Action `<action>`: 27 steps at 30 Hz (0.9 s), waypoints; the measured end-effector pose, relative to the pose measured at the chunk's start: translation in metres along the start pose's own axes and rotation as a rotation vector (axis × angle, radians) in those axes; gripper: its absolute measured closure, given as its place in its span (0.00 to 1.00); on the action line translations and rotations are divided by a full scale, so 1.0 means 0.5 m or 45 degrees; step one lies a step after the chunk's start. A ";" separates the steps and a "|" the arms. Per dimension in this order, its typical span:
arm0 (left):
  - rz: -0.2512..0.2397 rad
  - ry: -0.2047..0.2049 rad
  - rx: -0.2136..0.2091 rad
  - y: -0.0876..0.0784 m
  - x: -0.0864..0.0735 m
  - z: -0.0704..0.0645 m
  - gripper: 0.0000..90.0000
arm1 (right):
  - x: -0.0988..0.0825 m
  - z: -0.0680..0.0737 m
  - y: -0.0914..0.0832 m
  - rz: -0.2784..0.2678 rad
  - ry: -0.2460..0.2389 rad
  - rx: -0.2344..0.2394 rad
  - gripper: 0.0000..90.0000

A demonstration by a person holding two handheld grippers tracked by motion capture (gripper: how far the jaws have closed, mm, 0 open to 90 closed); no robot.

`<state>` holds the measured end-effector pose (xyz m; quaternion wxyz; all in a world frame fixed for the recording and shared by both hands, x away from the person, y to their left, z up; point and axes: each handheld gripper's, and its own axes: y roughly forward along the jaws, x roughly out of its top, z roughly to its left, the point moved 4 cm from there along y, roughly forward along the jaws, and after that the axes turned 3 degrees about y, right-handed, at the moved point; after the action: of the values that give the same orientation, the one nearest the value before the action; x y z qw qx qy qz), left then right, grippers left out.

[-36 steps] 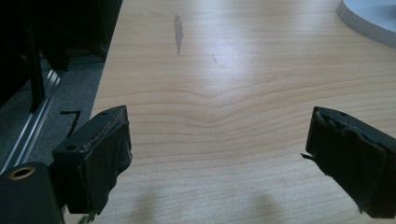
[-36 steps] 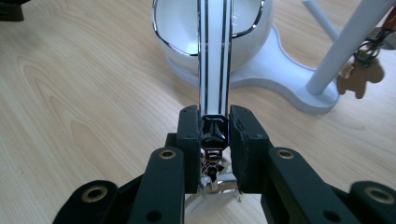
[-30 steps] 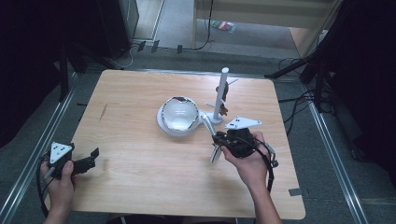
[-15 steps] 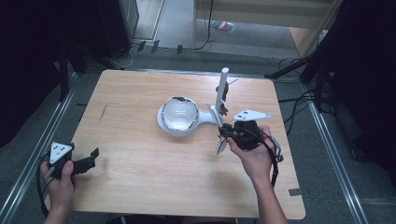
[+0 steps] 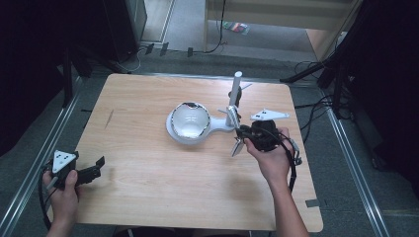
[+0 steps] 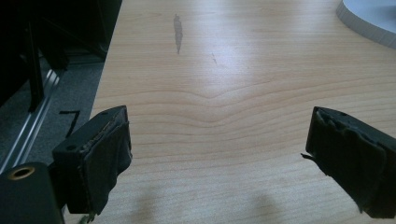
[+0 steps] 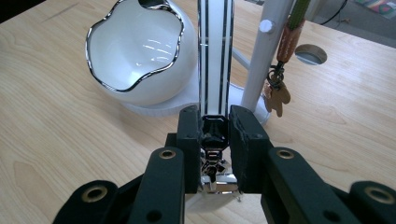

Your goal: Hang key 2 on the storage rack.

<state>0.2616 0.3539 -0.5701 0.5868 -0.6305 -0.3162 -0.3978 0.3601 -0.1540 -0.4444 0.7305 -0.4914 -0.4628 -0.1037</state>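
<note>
While left gripper [image 5: 94,171] rests, right gripper [image 7: 215,135] clamps strap [image 7: 215,51]

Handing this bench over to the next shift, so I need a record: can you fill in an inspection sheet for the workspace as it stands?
Surface: wooden table, one dark streak near its far left.
Job's things: white strap with black stripes and a shiny buckle end, clamped in the right gripper; white bowl with a wavy chrome rim on a white stand base; white upright post with a small keychain charm hanging from it.
Clutter: nothing seen.
Grippers: right gripper shut on the strap; left gripper open above bare wood at the near left corner.
Cables: black cable trailing from the right gripper; more on the floor.
Surroundings: grey floor, metal rails, dark stands.
</note>
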 end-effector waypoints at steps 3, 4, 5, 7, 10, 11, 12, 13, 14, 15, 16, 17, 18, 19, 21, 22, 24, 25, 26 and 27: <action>0.000 -0.002 -0.001 0.000 0.000 0.000 0.08 | 0.000 -0.007 0.003 0.005 0.010 0.002 0.84; 0.000 -0.001 -0.001 0.000 0.000 0.000 0.08 | -0.001 -0.010 0.004 0.009 0.019 0.000 0.84; 0.000 -0.002 -0.001 0.000 0.000 0.000 0.08 | -0.001 -0.012 0.005 0.009 0.023 0.002 0.84; 0.000 -0.003 -0.001 0.000 0.000 0.000 0.08 | -0.002 -0.019 0.005 0.009 0.033 -0.002 0.84; -0.001 -0.003 0.001 0.000 0.000 0.000 0.08 | -0.002 -0.026 0.005 0.001 0.045 -0.001 0.84; 0.001 0.000 -0.001 0.000 0.000 0.000 0.08 | -0.002 -0.028 0.004 -0.003 0.049 0.003 0.84; 0.000 0.000 0.000 0.000 0.000 0.000 0.08 | -0.001 -0.029 0.003 -0.004 0.053 0.009 0.84; 0.000 0.001 0.000 0.000 0.000 0.000 0.08 | -0.001 -0.030 0.003 -0.004 0.056 0.013 0.84; 0.001 0.002 -0.001 0.000 0.000 0.000 0.08 | -0.001 -0.031 0.002 -0.004 0.056 0.016 0.84; 0.001 0.002 0.000 0.000 0.000 0.000 0.08 | -0.001 -0.034 0.003 -0.003 0.058 0.016 0.84; 0.001 0.002 0.000 0.000 0.000 0.000 0.08 | -0.001 -0.034 0.003 -0.003 0.058 0.016 0.84; 0.001 0.002 0.000 0.000 0.000 0.000 0.08 | -0.001 -0.034 0.003 -0.004 0.061 0.017 0.84; 0.001 0.002 0.000 0.000 0.000 0.000 0.08 | -0.001 -0.035 0.003 -0.008 0.061 0.014 0.84; 0.001 0.002 0.000 0.000 0.000 0.000 0.08 | 0.000 -0.036 0.003 -0.011 0.062 0.010 0.84; 0.001 0.002 0.000 0.000 0.000 0.000 0.08 | 0.002 -0.036 0.002 -0.023 0.065 0.002 0.84; 0.000 0.001 -0.001 0.000 0.000 0.000 0.08 | 0.003 -0.037 0.002 -0.030 0.064 0.002 0.84; 0.000 -0.001 -0.001 0.000 0.000 0.000 0.08 | 0.005 -0.037 0.000 -0.047 0.067 0.000 0.84; 0.000 0.001 -0.001 0.000 0.000 0.000 0.08 | 0.006 -0.037 -0.001 -0.051 0.069 -0.002 0.84; 0.000 0.001 -0.001 0.000 0.000 0.000 0.08 | 0.007 -0.038 -0.002 -0.062 0.068 -0.003 0.84; -0.001 0.000 -0.001 0.000 0.000 0.000 0.08 | 0.008 -0.038 -0.004 -0.073 0.066 -0.009 0.84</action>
<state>0.2616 0.3539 -0.5701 0.5866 -0.6305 -0.3162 -0.3981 0.3721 -0.1691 -0.4417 0.7372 -0.4777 -0.4572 -0.1388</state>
